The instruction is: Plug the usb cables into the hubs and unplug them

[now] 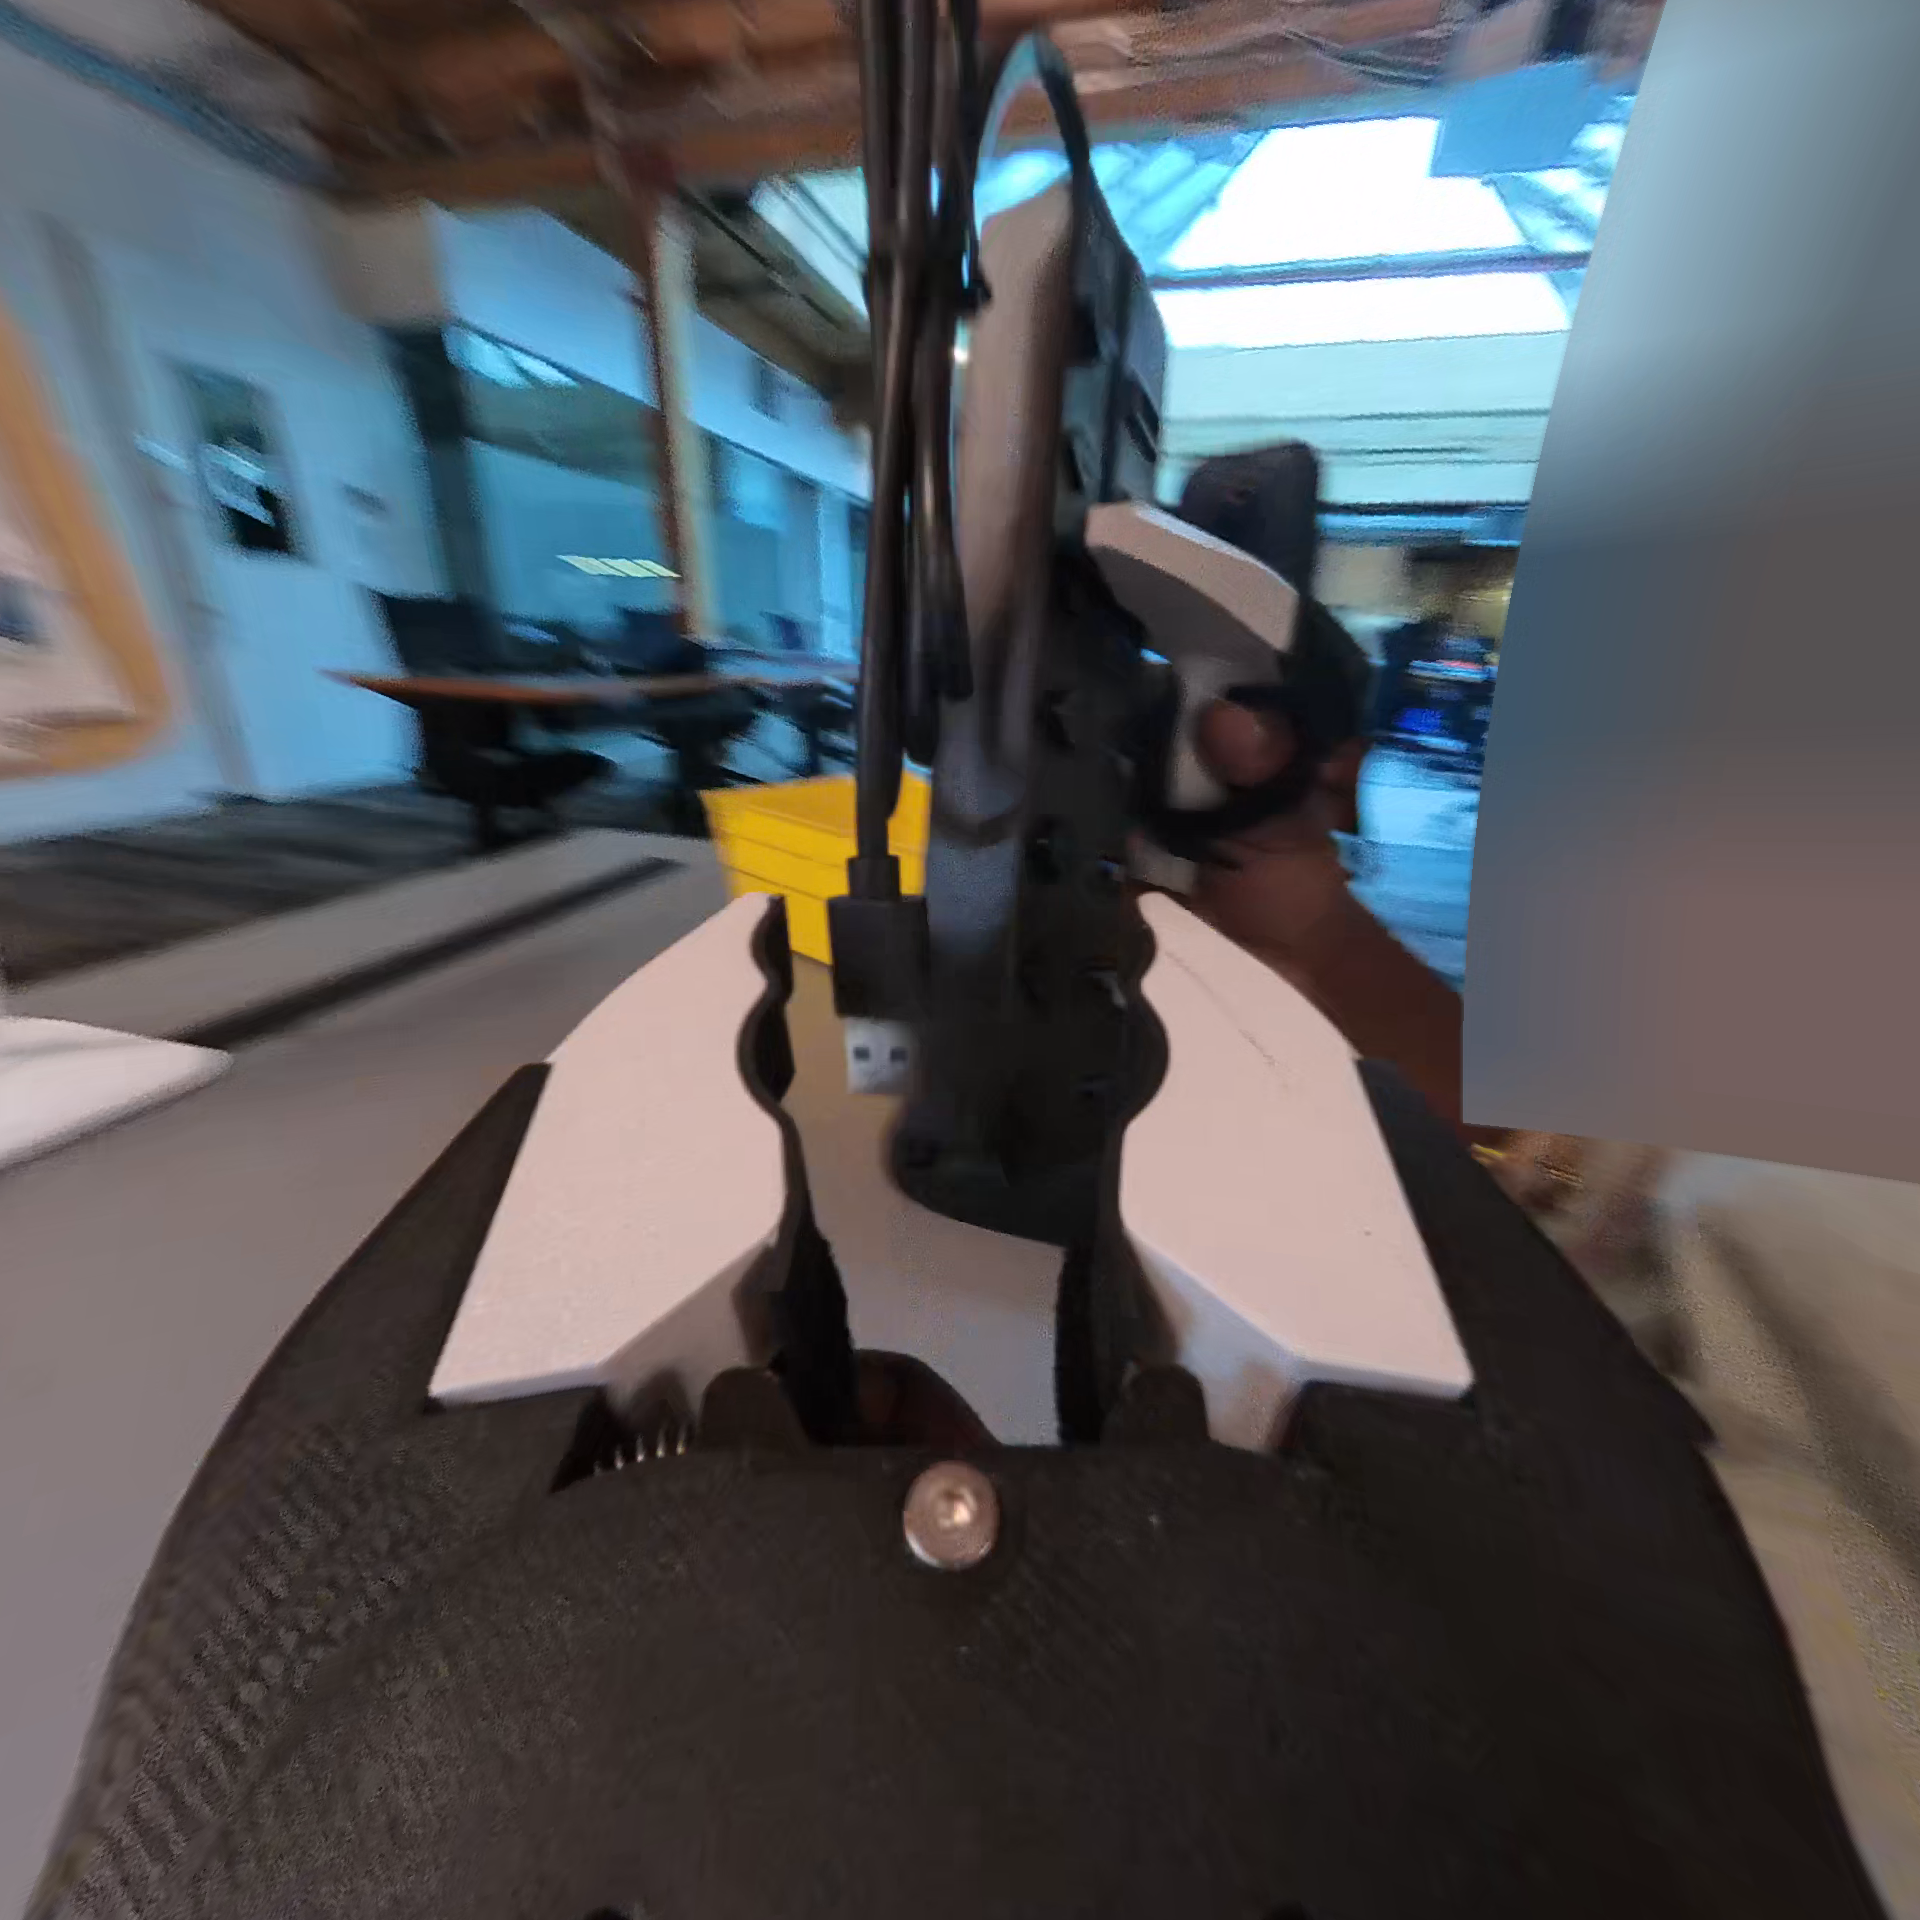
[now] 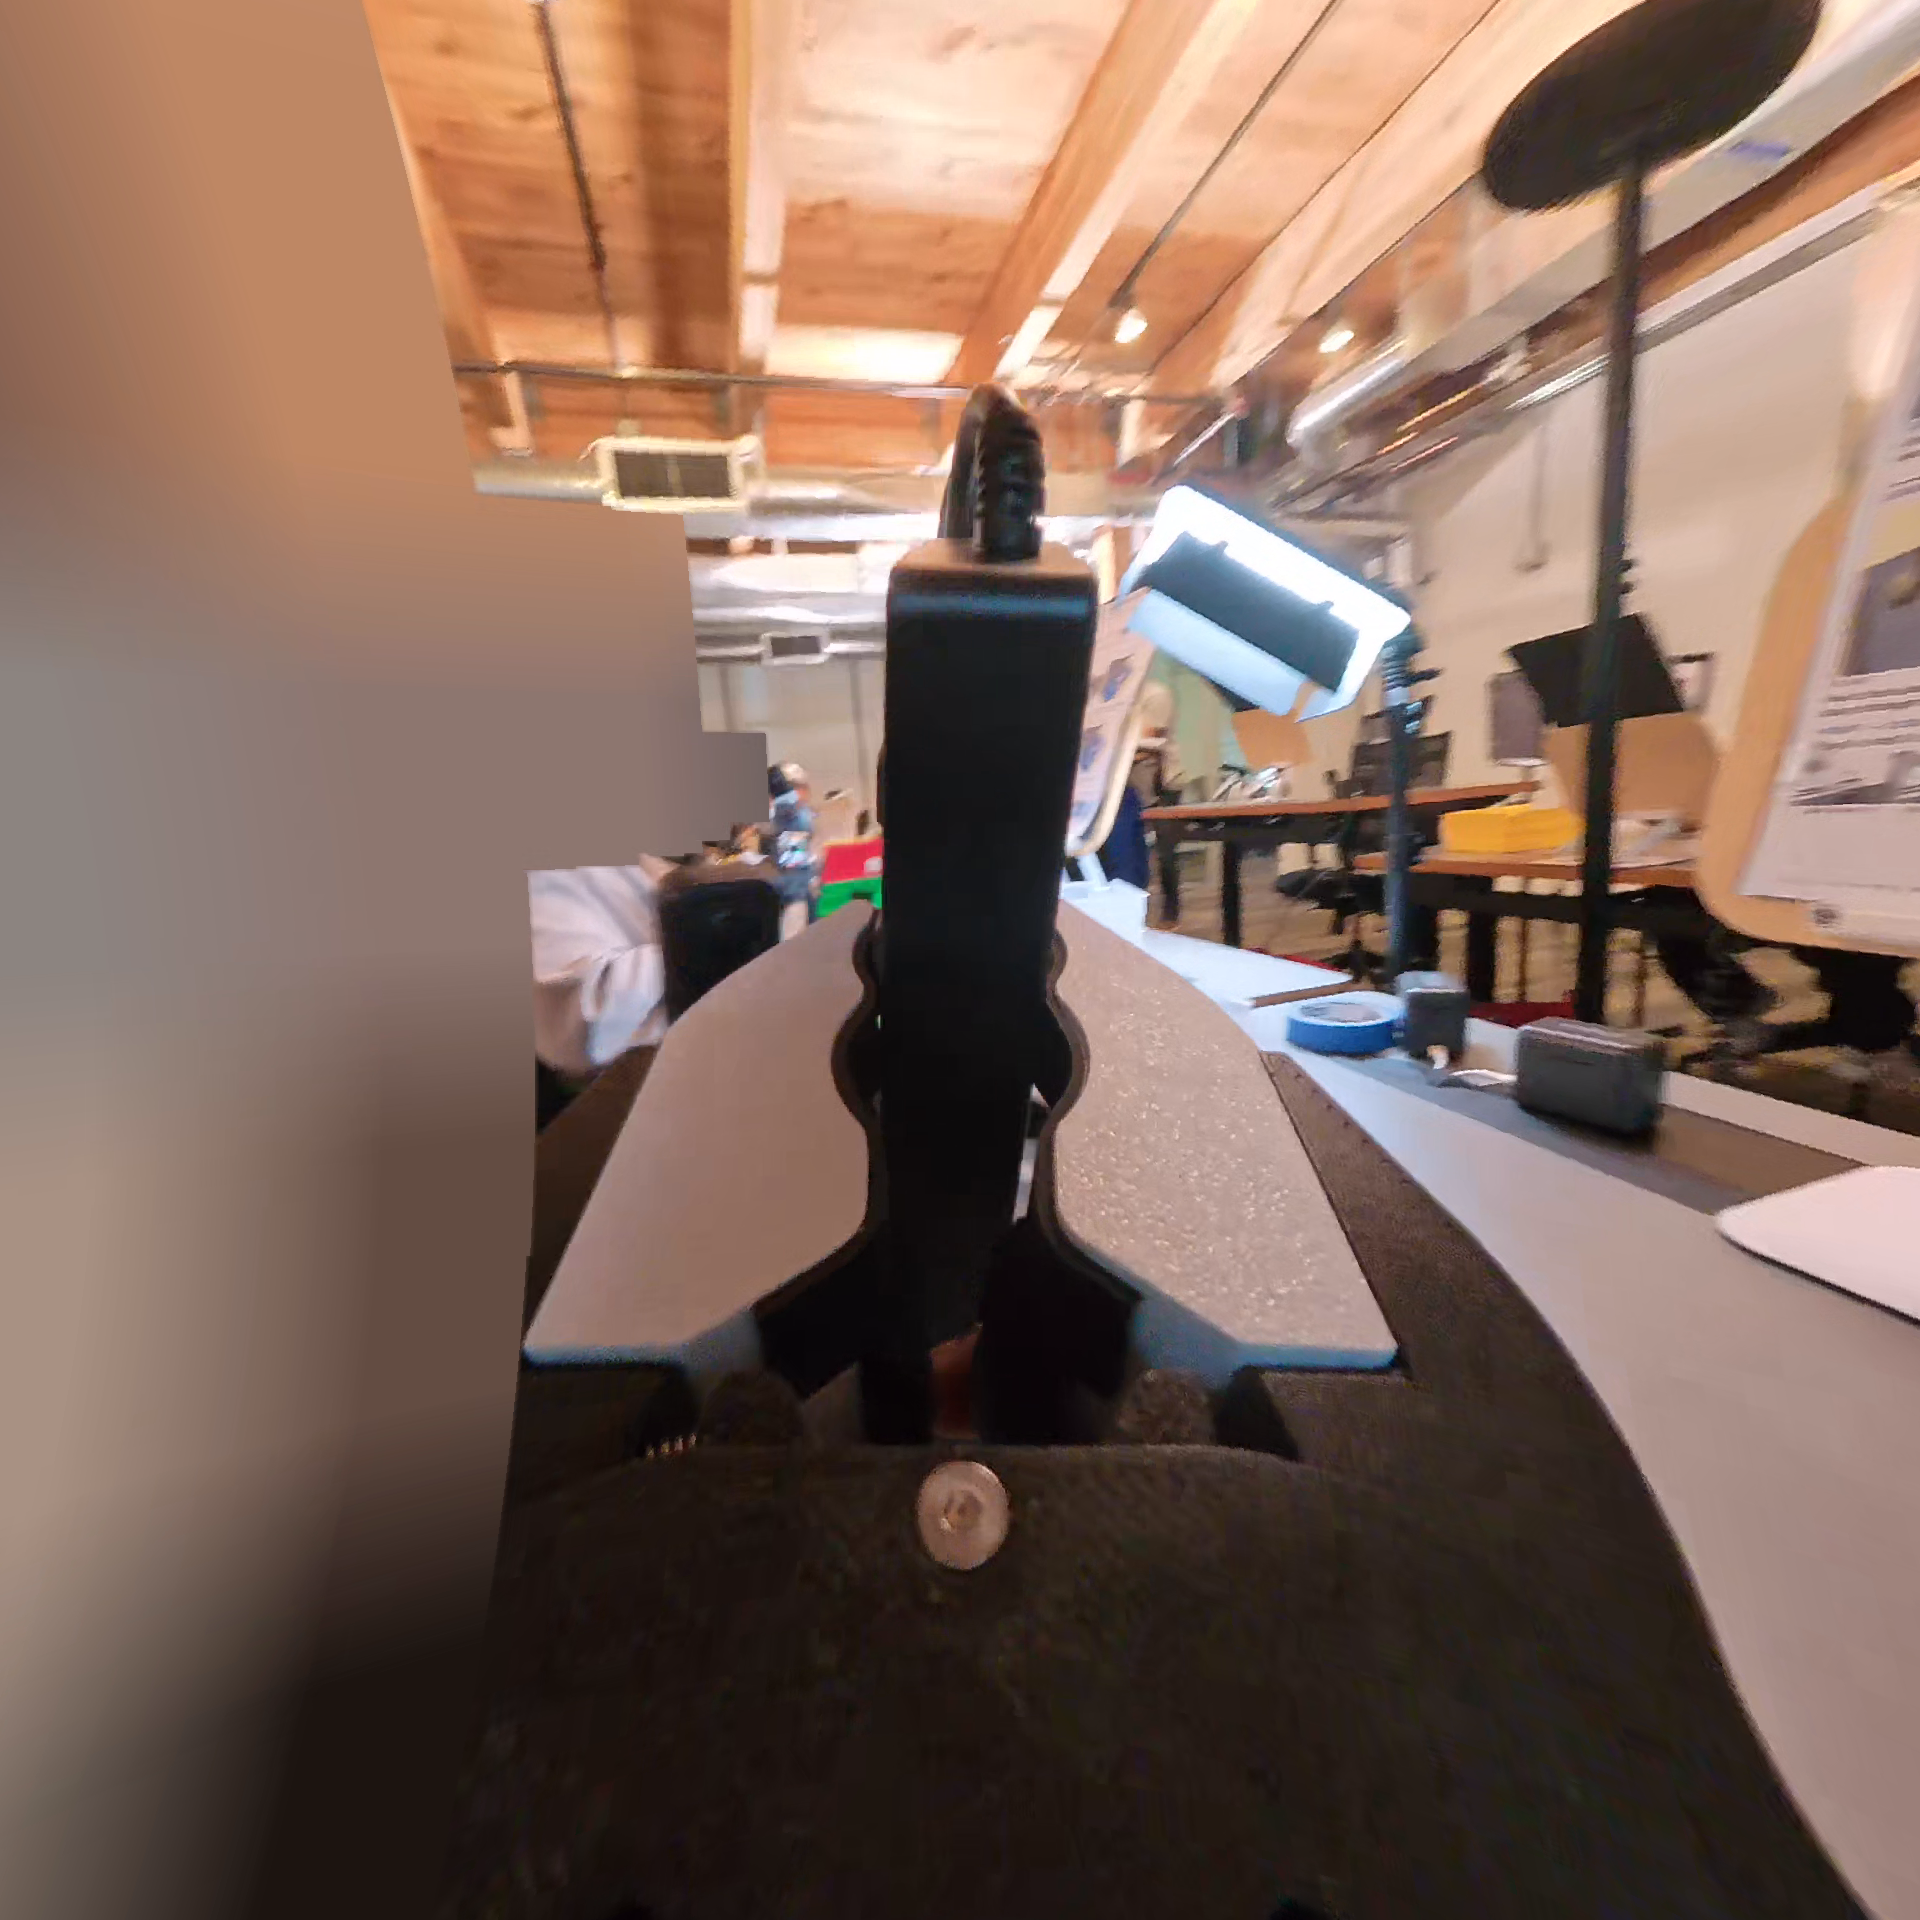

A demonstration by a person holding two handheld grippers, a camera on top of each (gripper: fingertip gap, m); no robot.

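- Left gripper (image 1: pixel 951 997): white fingers with black wavy pads, parted a moderate way; whether the pads press on the hub between them cannot be told, the view being blurred.
- Grey hub (image 1: pixel 997 790): an upright elongated body between the left fingers, against the right pad, held clear above the tabletop (image 1: pixel 260 1247).
- USB cable (image 1: pixel 883 520): black, hanging down beside the hub; its plug (image 1: pixel 878 997) with bare metal tip hangs free, in no port, just left of the hub.
- Right gripper (image 2: pixel 961 997): fingers drawn narrow, clamped on both sides of a black hub.
- Black hub (image 2: pixel 982 831): upright slab rising above the fingertips, its cord (image 2: pixel 992 468) leaving the top end.
- Blue tape roll (image 2: pixel 1340 1023) and dark small box (image 2: pixel 1584 1070): near the tabletop's far edge in the right wrist view.
- Yellow bin (image 1: pixel 800 862): behind the left gripper, at the far edge.
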